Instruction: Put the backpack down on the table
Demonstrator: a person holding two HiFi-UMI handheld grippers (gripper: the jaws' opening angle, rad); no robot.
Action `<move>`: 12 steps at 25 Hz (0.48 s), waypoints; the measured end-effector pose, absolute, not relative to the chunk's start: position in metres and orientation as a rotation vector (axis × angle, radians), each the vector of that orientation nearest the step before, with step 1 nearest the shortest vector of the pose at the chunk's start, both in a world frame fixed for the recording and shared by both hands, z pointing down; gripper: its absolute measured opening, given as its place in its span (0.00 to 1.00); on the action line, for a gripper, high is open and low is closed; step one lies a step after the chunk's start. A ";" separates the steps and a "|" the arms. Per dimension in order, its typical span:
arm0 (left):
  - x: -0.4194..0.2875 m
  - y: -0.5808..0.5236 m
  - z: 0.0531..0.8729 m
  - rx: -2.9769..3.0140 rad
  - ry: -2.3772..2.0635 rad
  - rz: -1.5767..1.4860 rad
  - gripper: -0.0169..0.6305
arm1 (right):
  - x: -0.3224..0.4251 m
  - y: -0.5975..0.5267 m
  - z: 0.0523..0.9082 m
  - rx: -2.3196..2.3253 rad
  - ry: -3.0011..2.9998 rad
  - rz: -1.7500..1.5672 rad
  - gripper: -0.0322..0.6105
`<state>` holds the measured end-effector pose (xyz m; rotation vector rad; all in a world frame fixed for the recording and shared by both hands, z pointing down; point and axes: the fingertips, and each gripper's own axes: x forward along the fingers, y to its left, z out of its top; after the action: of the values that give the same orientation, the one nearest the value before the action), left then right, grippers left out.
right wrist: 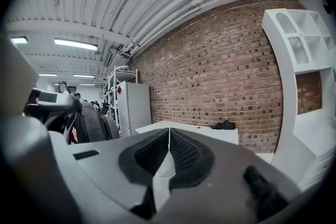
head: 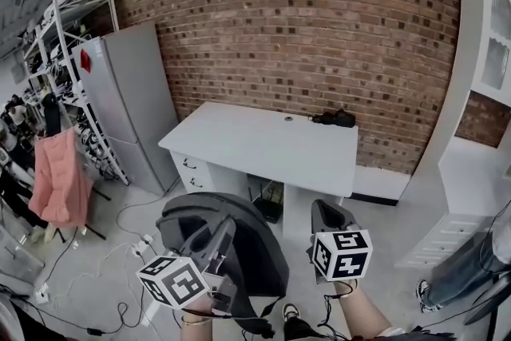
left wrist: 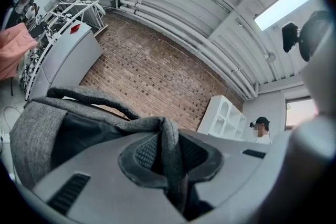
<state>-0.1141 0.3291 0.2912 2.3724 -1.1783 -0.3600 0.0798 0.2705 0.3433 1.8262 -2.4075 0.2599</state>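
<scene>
A grey and black backpack hangs in the air in front of the white table, short of its near edge. My left gripper is shut on the pack's grey top strap, which runs down between the two pads. The pack's body fills the lower left of the left gripper view. My right gripper is to the right of the pack, apart from it, pointing towards the table. Its jaws are shut with nothing between them. The pack shows at the left edge of the right gripper view.
A small black object lies at the table's far right corner by the brick wall. A grey cabinet stands left of the table, a white shelf unit right. A pink jacket hangs at left. Cables lie on the floor.
</scene>
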 end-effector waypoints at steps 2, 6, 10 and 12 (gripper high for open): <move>-0.110 0.316 0.292 2.370 -1.188 -0.356 0.12 | 0.082 0.256 0.346 1.810 -2.415 0.269 0.10; -0.103 0.287 0.292 2.350 -1.200 -0.352 0.12 | 0.091 0.224 0.342 1.801 -2.433 0.279 0.10; -0.092 0.261 0.287 2.351 -1.209 -0.348 0.12 | 0.103 0.194 0.334 1.810 -2.446 0.274 0.10; -0.086 0.249 0.282 2.356 -1.208 -0.355 0.12 | 0.108 0.181 0.334 1.808 -2.453 0.280 0.10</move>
<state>-0.0856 0.2486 0.2817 2.3557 -1.2079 -0.3550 0.1079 0.1806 0.3344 1.8076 -2.4531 0.2796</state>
